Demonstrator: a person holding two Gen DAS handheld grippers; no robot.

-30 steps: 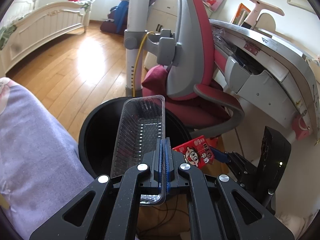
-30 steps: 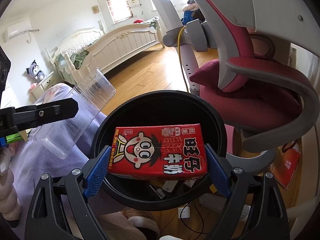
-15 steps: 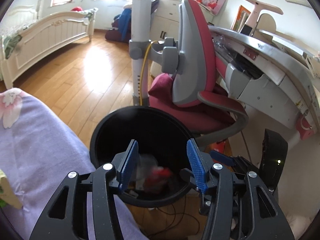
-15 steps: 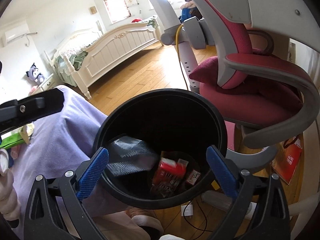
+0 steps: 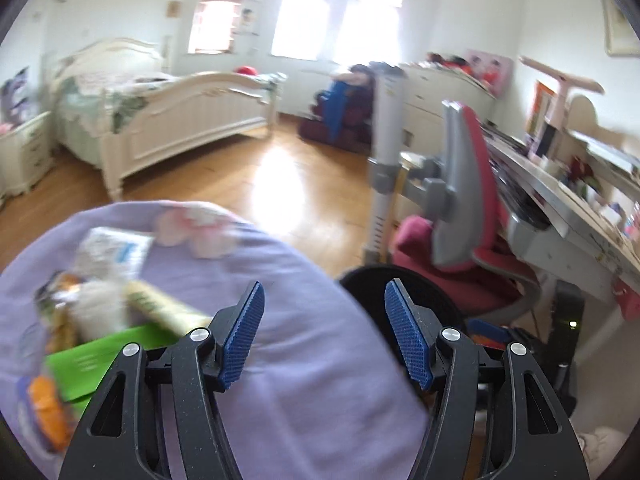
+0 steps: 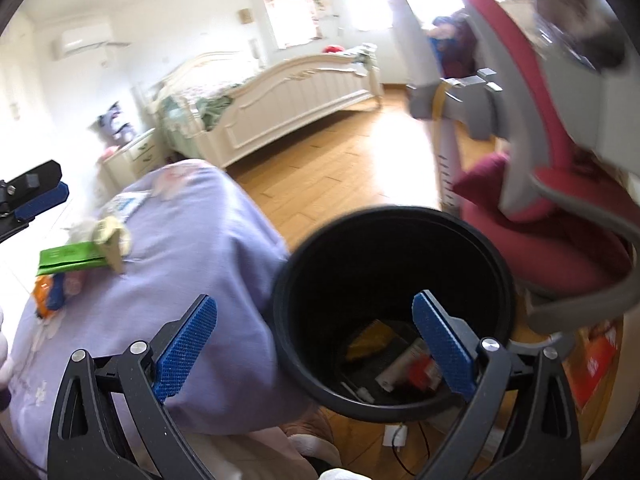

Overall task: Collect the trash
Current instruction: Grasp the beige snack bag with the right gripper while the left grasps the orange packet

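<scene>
A black trash bin [image 6: 392, 312] stands on the floor beside a lilac-covered surface [image 6: 192, 264]. Inside it lie a red carton [image 6: 422, 370], a yellow wrapper and other scraps. My right gripper [image 6: 314, 346] is open and empty over the bin's near rim. My left gripper [image 5: 324, 332] is open and empty above the lilac cover [image 5: 300, 360], with the bin [image 5: 372, 292] behind it. Trash lies on the cover at the left: a green packet [image 5: 104, 356], a white wrapper [image 5: 116, 250], a beige tube [image 5: 164, 308] and an orange packet [image 5: 48, 412]. The green packet also shows in the right wrist view [image 6: 68, 258].
A red and grey desk chair [image 5: 464, 216] stands right behind the bin, under a grey desk [image 5: 568, 208]. A white bed [image 5: 168, 120] is across the wooden floor [image 5: 248, 184]. A red bag [image 6: 600, 352] lies on the floor right of the bin.
Both grippers let go: the clear plastic tray and the red carton dropped into the bin. Both grippers then swung left, the left one now over the lilac cover and its trash.
</scene>
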